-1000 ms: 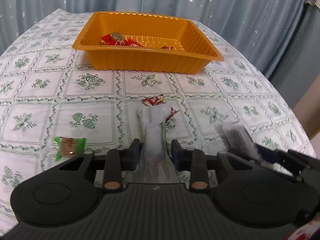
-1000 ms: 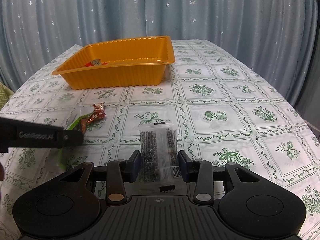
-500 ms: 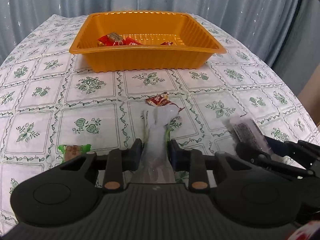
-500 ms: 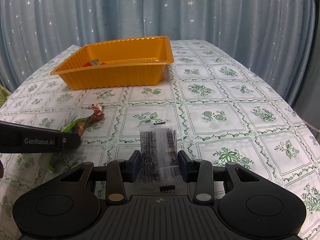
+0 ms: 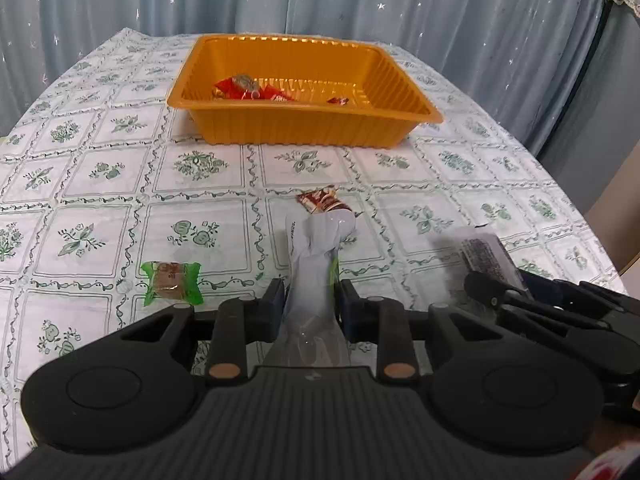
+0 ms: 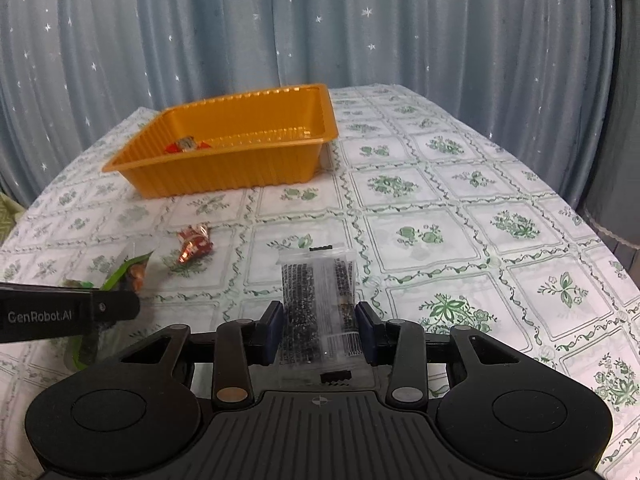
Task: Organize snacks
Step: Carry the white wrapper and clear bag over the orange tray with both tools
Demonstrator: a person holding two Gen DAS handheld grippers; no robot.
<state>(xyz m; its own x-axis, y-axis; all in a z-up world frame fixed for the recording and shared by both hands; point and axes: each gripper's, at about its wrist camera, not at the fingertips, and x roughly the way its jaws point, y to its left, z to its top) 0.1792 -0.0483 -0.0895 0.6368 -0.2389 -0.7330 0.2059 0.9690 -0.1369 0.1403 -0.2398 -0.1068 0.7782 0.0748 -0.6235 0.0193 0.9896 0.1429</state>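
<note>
My left gripper (image 5: pixel 311 300) is shut on a clear-and-green snack packet (image 5: pixel 316 256), held above the table; it also shows in the right wrist view (image 6: pixel 130 270). My right gripper (image 6: pixel 320 320) is shut on a clear packet of dark seeds (image 6: pixel 318 284), which also shows at the right of the left wrist view (image 5: pixel 486 254). The orange tray (image 5: pixel 304 128) stands ahead at the table's far side (image 6: pixel 224 176) and holds several red snacks (image 5: pixel 250 90). A red candy (image 5: pixel 322 202) lies on the cloth ahead of the left gripper. A green-wrapped snack (image 5: pixel 171 282) lies to its left.
The table has a white cloth with green flower squares (image 6: pixel 440 208). Blue star curtains (image 6: pixel 360 20) hang behind it. The table's right edge (image 5: pixel 600 240) curves away close to the right gripper.
Both grippers have risen and moved forward with their packets held. The tray now shows from higher, with more of its inside in view.
</note>
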